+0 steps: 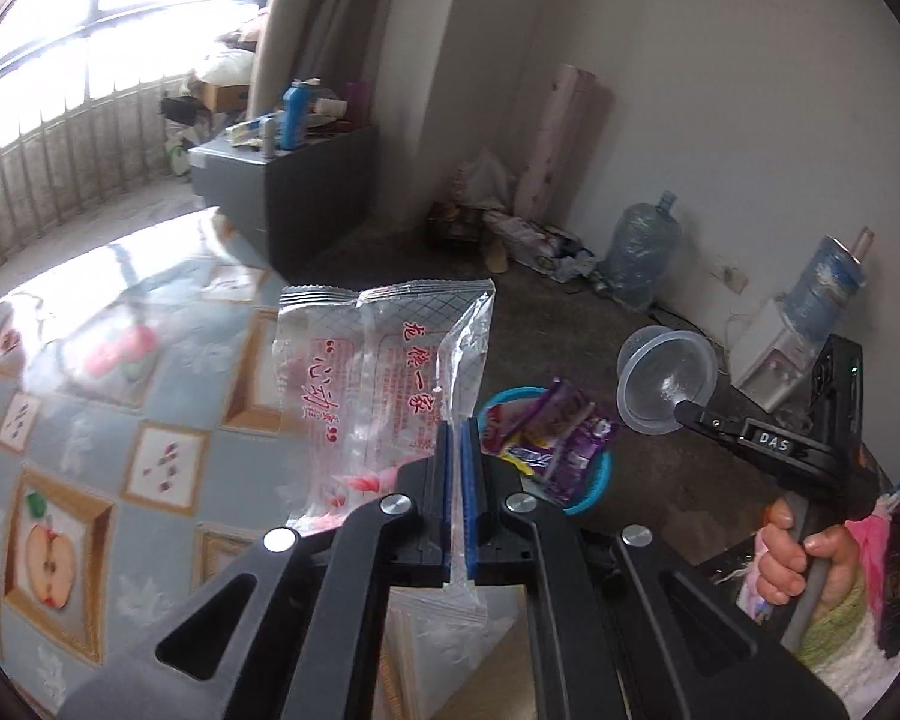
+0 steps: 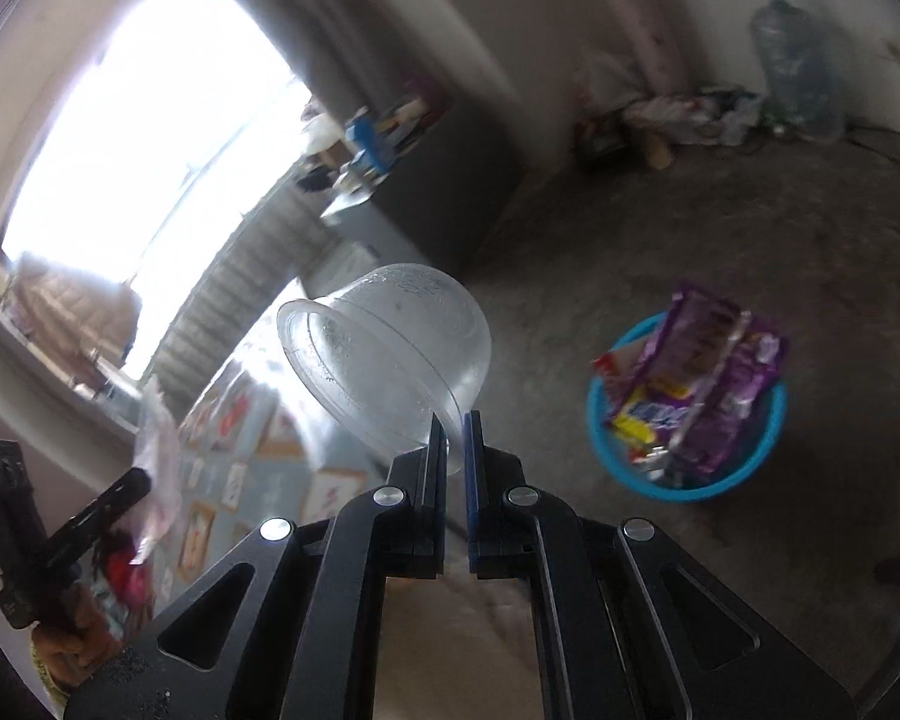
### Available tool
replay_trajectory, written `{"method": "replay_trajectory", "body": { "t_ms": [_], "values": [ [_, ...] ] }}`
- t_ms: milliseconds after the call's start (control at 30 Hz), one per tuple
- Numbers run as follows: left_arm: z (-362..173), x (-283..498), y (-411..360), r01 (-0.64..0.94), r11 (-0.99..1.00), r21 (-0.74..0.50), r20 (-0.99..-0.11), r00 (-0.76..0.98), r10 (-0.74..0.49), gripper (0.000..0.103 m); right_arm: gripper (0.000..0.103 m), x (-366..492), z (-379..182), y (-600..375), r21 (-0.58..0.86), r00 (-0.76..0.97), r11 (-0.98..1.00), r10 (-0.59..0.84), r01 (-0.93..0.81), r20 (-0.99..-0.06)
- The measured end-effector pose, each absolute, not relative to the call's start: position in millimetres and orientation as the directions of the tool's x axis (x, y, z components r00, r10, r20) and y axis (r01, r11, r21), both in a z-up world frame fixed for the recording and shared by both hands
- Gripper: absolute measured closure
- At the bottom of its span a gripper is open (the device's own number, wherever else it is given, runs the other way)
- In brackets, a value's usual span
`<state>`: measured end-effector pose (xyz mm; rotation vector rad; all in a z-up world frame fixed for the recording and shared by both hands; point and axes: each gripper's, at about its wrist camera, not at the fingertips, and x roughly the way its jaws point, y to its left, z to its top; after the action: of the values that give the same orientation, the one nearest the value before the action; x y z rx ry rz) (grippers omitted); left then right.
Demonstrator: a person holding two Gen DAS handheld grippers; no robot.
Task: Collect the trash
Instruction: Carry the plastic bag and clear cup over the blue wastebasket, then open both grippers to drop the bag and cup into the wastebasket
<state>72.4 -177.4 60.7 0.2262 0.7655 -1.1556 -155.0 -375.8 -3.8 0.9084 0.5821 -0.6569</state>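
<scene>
Clear red-printed wrapper [image 1: 384, 384], pinched upright.

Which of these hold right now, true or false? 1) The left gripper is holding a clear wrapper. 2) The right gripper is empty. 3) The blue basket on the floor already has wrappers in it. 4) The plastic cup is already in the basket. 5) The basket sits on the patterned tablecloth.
1) True: the left gripper is shut on the clear wrapper with red print.
2) False: the right gripper is shut on the rim of a clear plastic cup.
3) True: the blue basket holds purple wrappers.
4) False: the cup is held in the air, apart from the basket.
5) False: the basket stands on the bare floor, beside the tablecloth.
</scene>
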Motion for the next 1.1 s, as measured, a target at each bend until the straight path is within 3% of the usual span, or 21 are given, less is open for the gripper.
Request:
{"method": "replay_trajectory", "body": {
  "t_ms": [200, 333, 533, 633, 700, 733, 867, 1000, 1100],
  "values": [
    [43, 40, -299, 0.928, 0.25, -0.276, -0.73, -0.033, -0.683, 0.1, 0.099, -214, -37, -408, 0.442, 0.516, 0.271, -0.359, 0.855, -0.777],
    [5, 23, -384, 0.923, 0.208, -0.325, -0.801, -0.152, -0.579, 0.1, 0.099, -214, -77, -427, 0.422, 0.46, 0.182, -0.309, 0.888, -0.833],
    [-58, 4, -492, 0.941, 0.185, -0.285, -0.883, -0.182, -0.433, 0.096, 0.099, -201, -135, -466, 0.403, 0.415, 0.097, -0.228, 0.91, -0.881],
    [-93, -6, -524, 0.95, 0.175, -0.258, -0.904, -0.174, -0.391, 0.084, 0.092, -199, -171, -489, 0.404, 0.409, 0.067, -0.183, 0.912, -0.894],
    [-120, -9, -544, 0.951, 0.187, -0.246, -0.918, -0.167, -0.36, 0.07, 0.073, -200, -195, -499, 0.418, 0.421, 0.049, -0.14, 0.907, -0.896],
    [-132, -10, -548, 0.951, 0.197, -0.24, -0.925, -0.162, -0.345, 0.065, 0.071, -199, -207, -503, 0.418, 0.42, 0.048, -0.119, 0.907, -0.899],
    [-154, -3, -554, 0.925, 0.268, -0.269, -0.933, -0.182, -0.309, 0.065, 0.071, -207, -232, -509, 0.397, 0.396, -0.009, -0.062, 0.918, -0.916],
    [-146, 3, -552, 0.92, 0.27, -0.285, -0.918, -0.181, -0.352, 0.065, 0.06, -222, -214, -502, 0.431, 0.427, -0.013, -0.12, 0.902, -0.896],
    [-135, 5, -546, 0.923, 0.269, -0.276, -0.91, -0.16, -0.383, 0.062, 0.059, -228, -203, -499, 0.431, 0.425, -0.008, -0.155, 0.902, -0.892]
  ]
}}
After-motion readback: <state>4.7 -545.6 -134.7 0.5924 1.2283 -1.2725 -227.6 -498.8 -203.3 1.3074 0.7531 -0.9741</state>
